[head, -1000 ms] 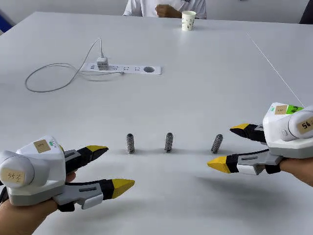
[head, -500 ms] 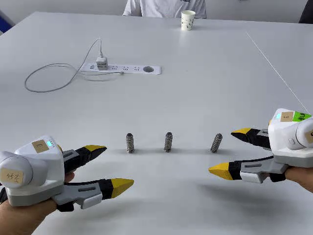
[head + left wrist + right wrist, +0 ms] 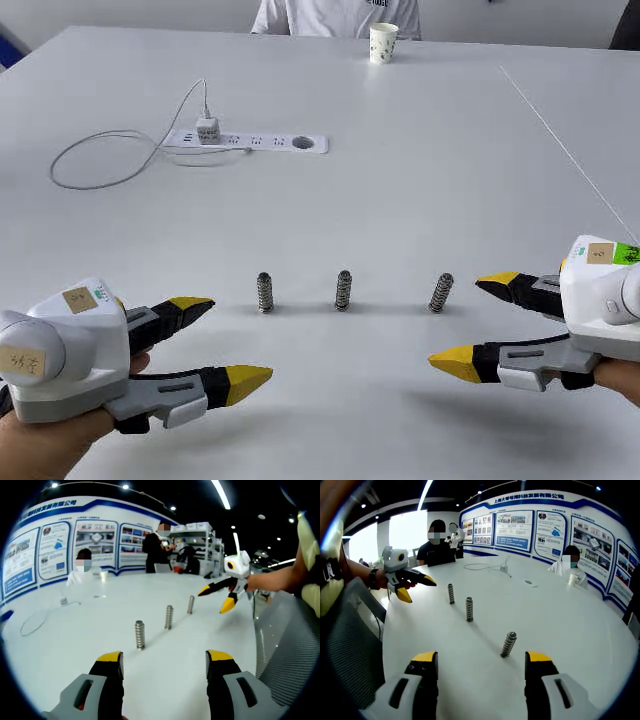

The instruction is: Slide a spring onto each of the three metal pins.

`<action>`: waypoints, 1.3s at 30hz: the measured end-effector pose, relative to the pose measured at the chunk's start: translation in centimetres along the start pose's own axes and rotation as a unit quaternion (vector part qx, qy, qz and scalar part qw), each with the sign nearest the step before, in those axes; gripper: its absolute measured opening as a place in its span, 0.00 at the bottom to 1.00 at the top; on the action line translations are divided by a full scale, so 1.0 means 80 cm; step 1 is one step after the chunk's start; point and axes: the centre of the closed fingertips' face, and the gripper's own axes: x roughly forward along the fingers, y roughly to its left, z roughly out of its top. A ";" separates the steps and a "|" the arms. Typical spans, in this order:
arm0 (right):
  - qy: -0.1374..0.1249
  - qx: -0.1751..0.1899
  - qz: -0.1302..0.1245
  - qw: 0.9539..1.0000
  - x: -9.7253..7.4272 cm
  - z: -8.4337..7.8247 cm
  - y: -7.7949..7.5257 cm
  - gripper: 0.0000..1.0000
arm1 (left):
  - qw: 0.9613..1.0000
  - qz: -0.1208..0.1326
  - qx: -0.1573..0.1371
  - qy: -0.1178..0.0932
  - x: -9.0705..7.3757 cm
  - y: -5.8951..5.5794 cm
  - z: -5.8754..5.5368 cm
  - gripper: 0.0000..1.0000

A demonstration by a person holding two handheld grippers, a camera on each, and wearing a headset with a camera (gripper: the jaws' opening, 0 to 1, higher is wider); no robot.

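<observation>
White table had three springs standing in a row mid-frame, all seemingly mounted, task looked done; left gripper and right gripper gaped wide, empty, bottom corners.

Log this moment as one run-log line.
left gripper: open, empty | right gripper: open, empty | springs: three standing in a row, rightmost leaning | contact: none

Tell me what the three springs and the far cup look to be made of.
Springs: metal wire, likely steel, with a dull grey finish; the coiled turns show small glints. Cup: probably paper, matte white with a faint printed pattern; plastic cannot be ruled out.
</observation>
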 end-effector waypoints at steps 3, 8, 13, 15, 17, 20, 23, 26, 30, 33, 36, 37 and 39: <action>0.000 -0.003 0.000 1.000 -0.002 -0.002 0.001 0.72 | 1.000 0.001 0.000 0.000 -0.001 0.000 0.000 0.68; -0.008 -0.007 0.000 1.000 -0.006 -0.001 0.003 0.72 | 1.000 0.002 -0.001 -0.001 -0.003 0.000 -0.001 0.69; -0.018 -0.007 -0.003 1.000 -0.008 0.000 0.002 0.73 | 1.000 0.004 -0.002 0.000 -0.004 -0.002 -0.002 0.69; -0.020 -0.006 -0.006 1.000 -0.009 0.000 0.000 0.74 | 1.000 0.004 -0.003 0.000 -0.005 -0.003 -0.002 0.69; -0.024 -0.004 -0.009 1.000 -0.010 0.001 -0.001 0.74 | 1.000 0.005 -0.004 0.000 -0.005 -0.004 -0.002 0.69; -0.027 0.000 -0.011 1.000 -0.012 0.001 -0.002 0.75 | 1.000 0.005 -0.004 0.000 -0.005 -0.006 -0.002 0.69; -0.029 0.002 -0.014 0.999 -0.013 0.001 -0.002 0.75 | 1.000 0.005 -0.006 0.001 -0.005 -0.007 -0.003 0.69; -0.029 0.002 -0.015 0.999 -0.014 0.001 -0.002 0.75 | 1.000 0.005 -0.007 0.001 -0.005 -0.008 -0.004 0.70; -0.031 0.004 -0.017 0.999 -0.014 0.002 -0.003 0.75 | 1.000 0.005 -0.007 0.001 -0.006 -0.008 -0.004 0.70; -0.033 0.005 -0.019 0.999 -0.015 0.003 -0.003 0.76 | 1.000 0.005 -0.008 0.001 -0.006 -0.008 -0.004 0.70; -0.034 0.006 -0.019 0.999 -0.016 0.003 -0.003 0.76 | 1.000 0.005 -0.008 0.001 -0.006 -0.008 -0.003 0.70; -0.033 0.006 -0.019 0.999 -0.016 0.003 -0.003 0.76 | 1.000 0.005 -0.008 0.000 -0.006 -0.008 -0.003 0.70; -0.033 0.007 -0.020 0.999 -0.016 0.003 -0.003 0.76 | 1.000 0.005 -0.008 0.000 -0.006 -0.008 -0.002 0.70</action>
